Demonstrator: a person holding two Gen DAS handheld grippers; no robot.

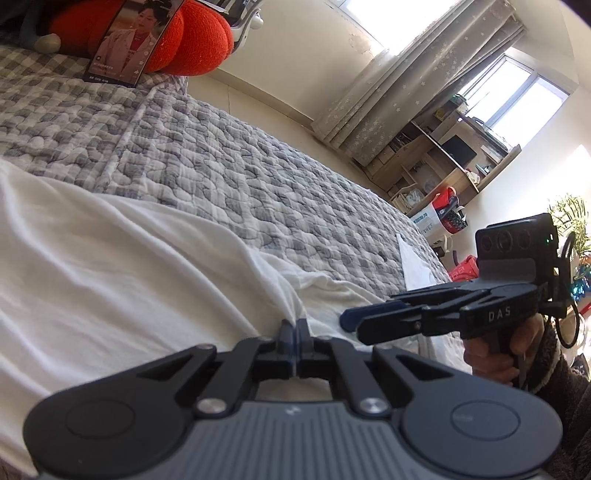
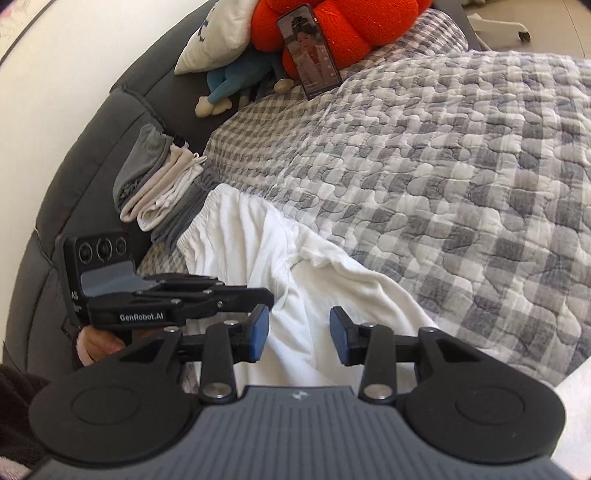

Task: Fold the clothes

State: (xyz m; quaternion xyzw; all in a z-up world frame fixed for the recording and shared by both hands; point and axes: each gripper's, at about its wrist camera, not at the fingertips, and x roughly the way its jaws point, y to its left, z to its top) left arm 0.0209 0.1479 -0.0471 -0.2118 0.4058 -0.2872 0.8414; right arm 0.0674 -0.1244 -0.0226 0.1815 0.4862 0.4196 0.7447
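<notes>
A white garment (image 1: pixel 110 258) lies spread on the grey checked quilt (image 1: pixel 229 177); its elastic waistband shows in the right wrist view (image 2: pixel 229 236). My left gripper (image 1: pixel 295 332) is shut, pinching a raised fold of the white garment. It also shows in the right wrist view (image 2: pixel 258 299), left of my right gripper. My right gripper (image 2: pixel 299 334) is open just above the garment, its blue pads (image 2: pixel 260 328) apart with white cloth between them. It appears in the left wrist view (image 1: pixel 351 321) to the right.
A stack of folded clothes (image 2: pixel 159 181) sits by the dark headboard (image 2: pixel 74 155). An orange cushion (image 2: pixel 343 29), a phone (image 2: pixel 310 55), a blue plush toy (image 2: pixel 236 81) and a white pillow (image 2: pixel 218 33) lie at the bed's head. Shelves (image 1: pixel 443 158) and curtains (image 1: pixel 417 74) stand beyond the bed.
</notes>
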